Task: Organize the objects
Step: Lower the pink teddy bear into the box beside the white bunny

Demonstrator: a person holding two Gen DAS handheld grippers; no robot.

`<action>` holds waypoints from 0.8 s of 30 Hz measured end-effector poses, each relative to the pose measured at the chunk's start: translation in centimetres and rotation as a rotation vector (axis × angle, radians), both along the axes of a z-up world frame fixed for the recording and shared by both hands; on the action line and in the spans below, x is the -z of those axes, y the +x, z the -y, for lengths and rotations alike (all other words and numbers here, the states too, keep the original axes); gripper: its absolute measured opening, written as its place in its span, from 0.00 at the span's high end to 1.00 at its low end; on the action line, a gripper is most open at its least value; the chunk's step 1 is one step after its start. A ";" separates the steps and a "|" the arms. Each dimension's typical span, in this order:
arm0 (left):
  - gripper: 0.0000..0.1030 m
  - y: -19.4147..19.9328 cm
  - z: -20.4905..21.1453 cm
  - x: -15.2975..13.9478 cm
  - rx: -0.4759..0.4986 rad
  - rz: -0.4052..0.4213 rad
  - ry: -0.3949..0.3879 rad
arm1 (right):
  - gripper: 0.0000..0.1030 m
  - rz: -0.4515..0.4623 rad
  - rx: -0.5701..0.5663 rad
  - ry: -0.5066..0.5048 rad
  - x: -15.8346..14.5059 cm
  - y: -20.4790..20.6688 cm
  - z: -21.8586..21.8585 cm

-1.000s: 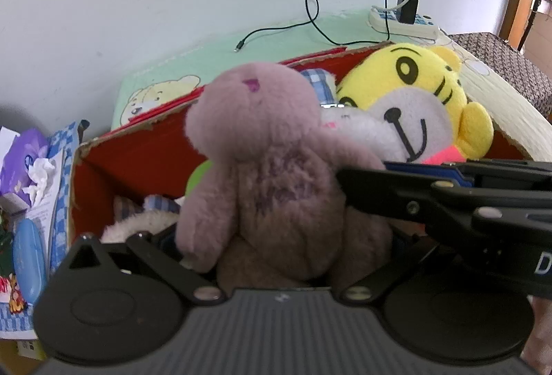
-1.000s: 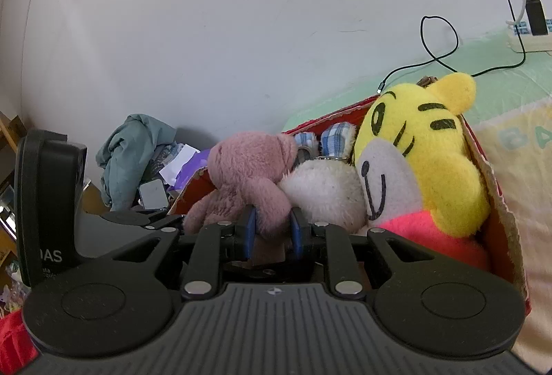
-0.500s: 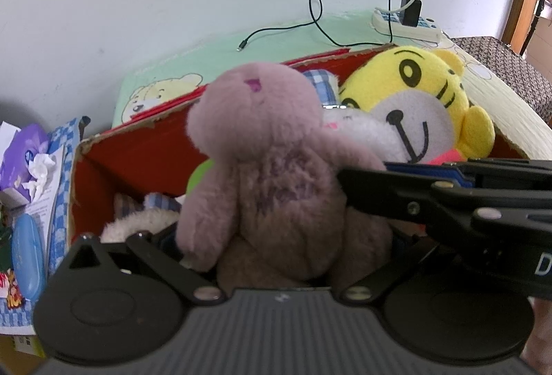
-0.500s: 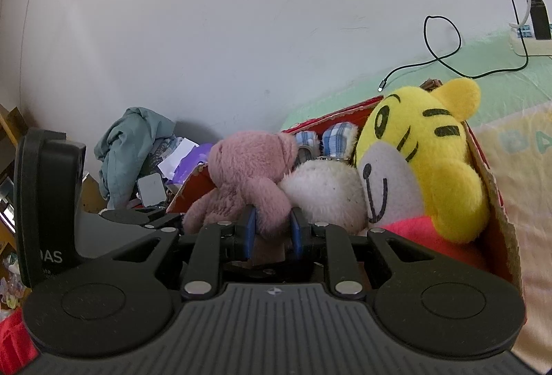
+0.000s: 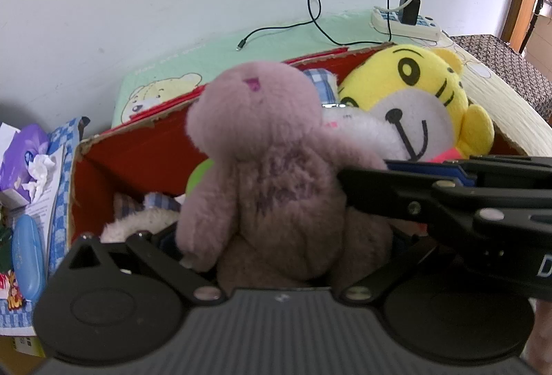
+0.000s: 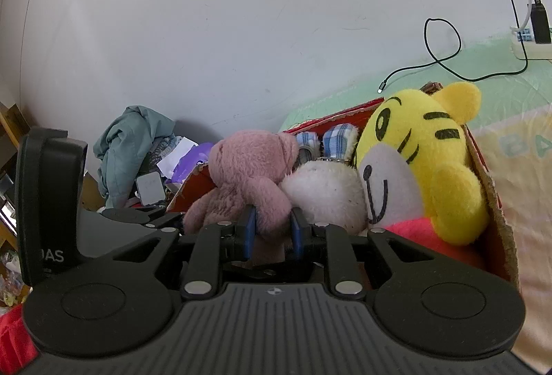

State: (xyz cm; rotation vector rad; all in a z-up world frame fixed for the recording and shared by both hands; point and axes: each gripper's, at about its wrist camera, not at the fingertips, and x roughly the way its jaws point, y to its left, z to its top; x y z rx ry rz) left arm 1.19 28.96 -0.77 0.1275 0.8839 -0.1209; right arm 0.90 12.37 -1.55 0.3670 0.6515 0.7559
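Observation:
A pink plush bear [image 5: 272, 168] stands upright over the red cardboard box [image 5: 138, 147], and it also shows in the right wrist view [image 6: 248, 178]. My right gripper [image 6: 272, 230] is shut on the bear's arm, its blue pads pinching the fur. My left gripper [image 5: 279, 237] sits around the bear's lower body; its fingertips are hidden by the fur. A yellow tiger plush [image 5: 424, 106] and a white plush with checked ears [image 6: 327, 188] lie in the box beside the bear.
A green bear-print mat [image 5: 214, 64] lies behind the box. A power strip with cables [image 5: 407, 19] sits by the wall. Tissues and a blue case [image 5: 24, 247] are at left. A teal cloth heap [image 6: 131, 144] lies by the wall.
Both views have shifted slightly; the bear stays held in the same pose over the box. The right gripper's hold on the arm is unchanged.

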 end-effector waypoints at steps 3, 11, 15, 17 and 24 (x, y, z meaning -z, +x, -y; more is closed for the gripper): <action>0.00 0.0 0.0 0.0 0.001 0.001 0.001 | 0.80 0.000 0.003 0.000 0.0 0.0 0.0; 0.00 -0.2 0.1 0.0 0.005 0.003 0.003 | 0.79 -0.001 0.014 -0.013 -0.2 -0.2 -0.2; 0.00 -0.2 0.2 0.0 0.006 0.003 0.004 | 0.78 -0.003 0.018 -0.017 -0.3 -0.4 -0.3; 0.00 -0.3 0.2 0.0 0.005 0.003 0.004 | 0.78 -0.003 0.017 -0.019 -0.3 -0.4 -0.3; 0.00 -0.3 0.2 0.0 0.003 0.002 0.001 | 0.78 -0.003 0.015 -0.025 -0.5 -0.5 -0.2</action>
